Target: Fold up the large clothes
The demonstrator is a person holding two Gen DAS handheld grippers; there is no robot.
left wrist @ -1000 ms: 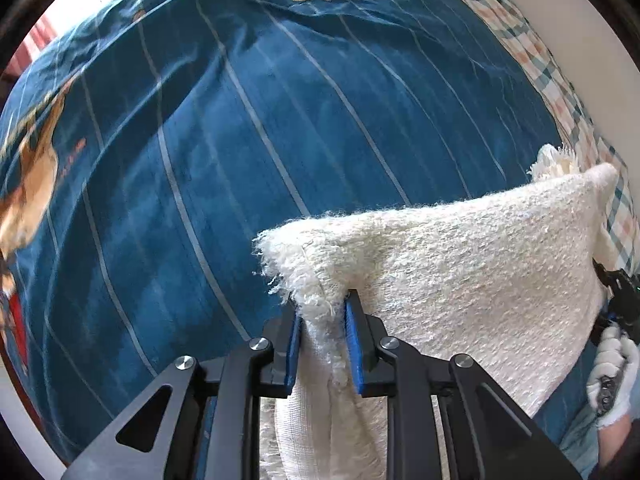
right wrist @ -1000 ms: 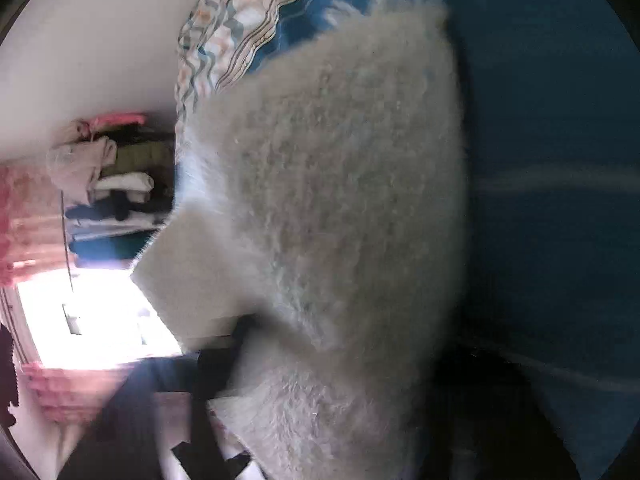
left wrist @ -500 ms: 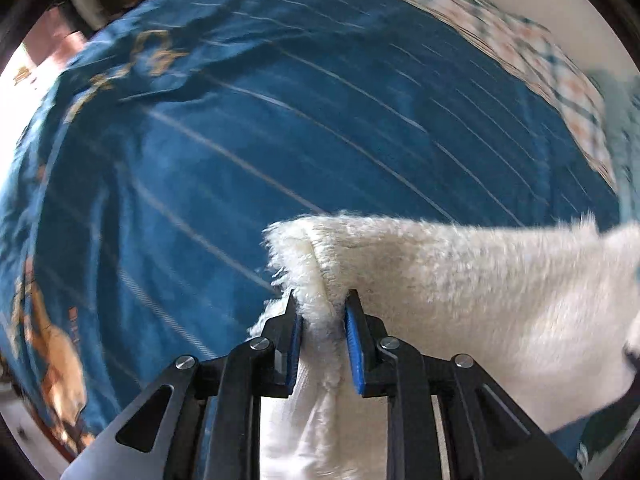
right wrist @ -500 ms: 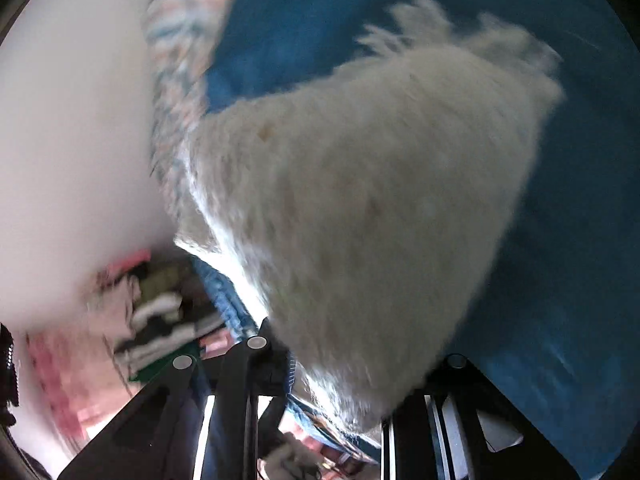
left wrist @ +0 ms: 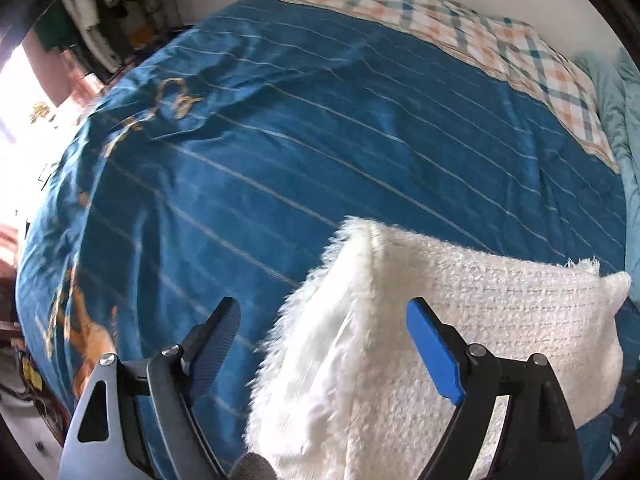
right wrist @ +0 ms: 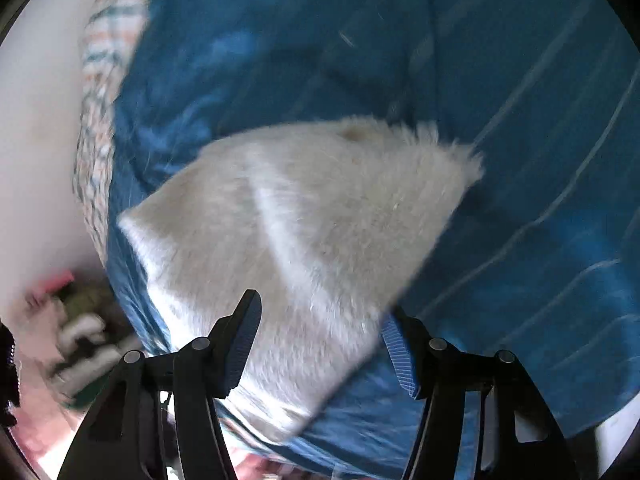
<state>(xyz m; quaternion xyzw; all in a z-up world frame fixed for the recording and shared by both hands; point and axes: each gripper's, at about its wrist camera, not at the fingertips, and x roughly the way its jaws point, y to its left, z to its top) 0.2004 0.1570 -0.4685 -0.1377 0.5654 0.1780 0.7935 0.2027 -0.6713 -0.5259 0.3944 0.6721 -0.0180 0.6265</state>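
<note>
**White fuzzy garment lies folded on the bed, both tongs parting above it**

White fuzzy garment [left wrist: 460, 320] lies folded on the blue striped bedcover [left wrist: 320, 140], at the near right of the bed in the left wrist view. Its shaggy left edge is blurred; the knit face runs rightward to a tufted corner.

Left gripper [left wrist: 324, 344]: jaws opening, standing wide. The fluffy edge sits between them; neither pad presses on it.

Right gripper [right wrist: 320, 340]: jaws opening, moderately wide. The garment [right wrist: 300, 220] reaches in between them; the cloth at the right pad is blurred, and no pinch shows.

Far side: a checked pillow [left wrist: 460, 16] along the bedcover's far edge, pale wall behind. Far left: piled clothes [left wrist: 112, 12], out of focus.
</note>
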